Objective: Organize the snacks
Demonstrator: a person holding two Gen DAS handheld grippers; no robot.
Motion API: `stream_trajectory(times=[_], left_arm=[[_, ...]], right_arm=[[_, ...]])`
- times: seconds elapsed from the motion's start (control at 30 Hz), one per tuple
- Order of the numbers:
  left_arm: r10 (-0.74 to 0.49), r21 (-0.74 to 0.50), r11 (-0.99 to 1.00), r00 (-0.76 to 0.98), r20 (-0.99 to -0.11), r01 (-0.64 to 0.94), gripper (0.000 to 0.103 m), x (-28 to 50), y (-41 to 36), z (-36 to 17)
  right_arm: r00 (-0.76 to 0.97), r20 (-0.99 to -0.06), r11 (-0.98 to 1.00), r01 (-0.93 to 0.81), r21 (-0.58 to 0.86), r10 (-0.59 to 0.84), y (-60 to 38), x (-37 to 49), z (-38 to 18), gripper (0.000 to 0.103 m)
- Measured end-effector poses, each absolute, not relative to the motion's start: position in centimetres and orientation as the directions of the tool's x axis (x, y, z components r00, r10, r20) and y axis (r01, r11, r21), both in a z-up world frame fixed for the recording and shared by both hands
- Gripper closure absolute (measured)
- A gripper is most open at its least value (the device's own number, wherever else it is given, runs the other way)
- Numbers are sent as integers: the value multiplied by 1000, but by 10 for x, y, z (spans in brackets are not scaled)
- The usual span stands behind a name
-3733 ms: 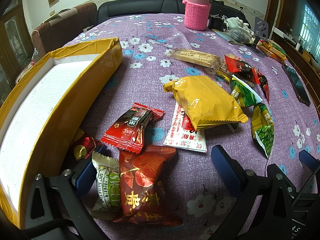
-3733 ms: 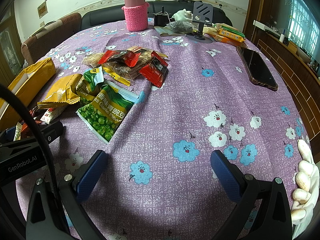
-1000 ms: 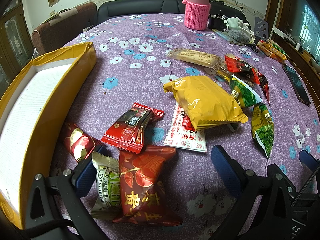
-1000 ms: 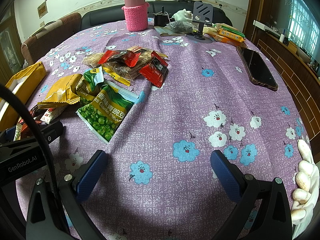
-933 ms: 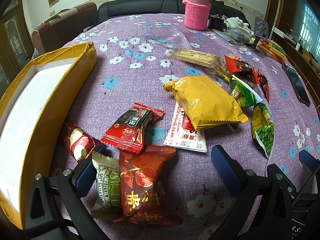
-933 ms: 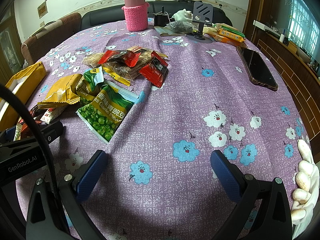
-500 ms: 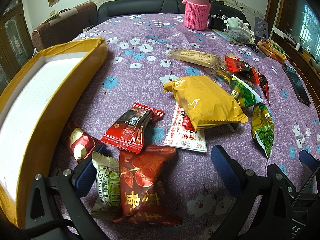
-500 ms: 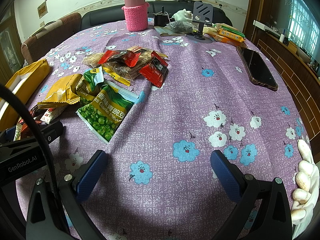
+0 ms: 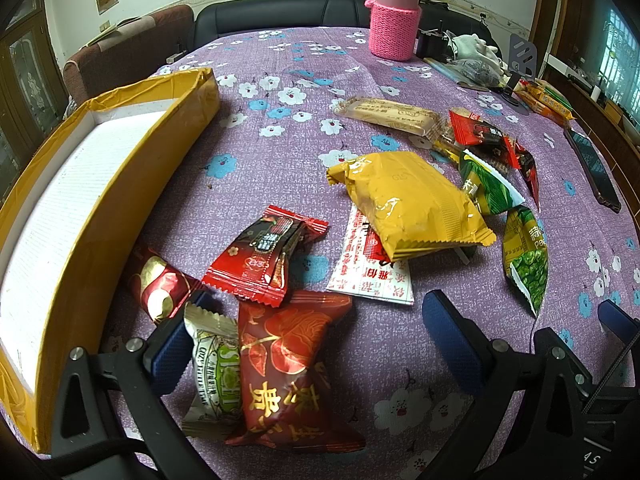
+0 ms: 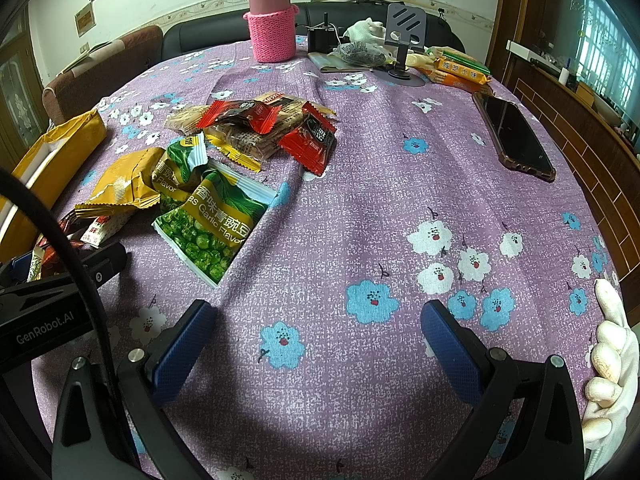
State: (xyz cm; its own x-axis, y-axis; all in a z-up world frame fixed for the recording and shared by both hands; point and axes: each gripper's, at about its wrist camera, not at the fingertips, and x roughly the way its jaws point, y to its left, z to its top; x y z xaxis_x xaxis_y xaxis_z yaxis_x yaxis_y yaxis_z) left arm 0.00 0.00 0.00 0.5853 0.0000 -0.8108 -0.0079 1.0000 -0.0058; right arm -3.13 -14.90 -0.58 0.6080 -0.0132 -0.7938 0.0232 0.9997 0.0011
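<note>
My left gripper [image 9: 316, 340] is open low over the table. Between its fingers lie a dark red pastry packet [image 9: 286, 364] and a silver-green packet [image 9: 214, 376]. A small red-gold candy [image 9: 160, 284], a red-black packet [image 9: 264, 256], a white-red sachet [image 9: 372, 268] and a yellow packet [image 9: 408, 200] lie just beyond. An empty yellow box [image 9: 140, 172] with a white floor stands at the left. My right gripper [image 10: 316, 340] is open and empty over bare cloth. A green pea packet [image 10: 212, 224] and red packets [image 10: 308, 140] lie ahead of it to the left.
A pink-sleeved flask [image 9: 396, 20] stands at the far side. A phone [image 10: 512, 136] lies at the right, with a phone stand [image 10: 402, 40] and orange boxes [image 10: 460, 70] behind it. Sofa and chair ring the round table [image 10: 400, 200]. A white-gloved hand [image 10: 608, 360] is at the right edge.
The yellow box has shifted on the table at the left, swinging away and back toward the snacks. Both grippers have stayed still and open.
</note>
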Motion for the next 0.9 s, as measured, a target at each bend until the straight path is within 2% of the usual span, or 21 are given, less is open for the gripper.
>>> stream_trajectory(times=[0.9], left_arm=[[0,-6,1000,585,-811,-8,0,0,0,0]], right_arm=[[608,-794,1000,23,1,-13,-150,-33,-3,0]])
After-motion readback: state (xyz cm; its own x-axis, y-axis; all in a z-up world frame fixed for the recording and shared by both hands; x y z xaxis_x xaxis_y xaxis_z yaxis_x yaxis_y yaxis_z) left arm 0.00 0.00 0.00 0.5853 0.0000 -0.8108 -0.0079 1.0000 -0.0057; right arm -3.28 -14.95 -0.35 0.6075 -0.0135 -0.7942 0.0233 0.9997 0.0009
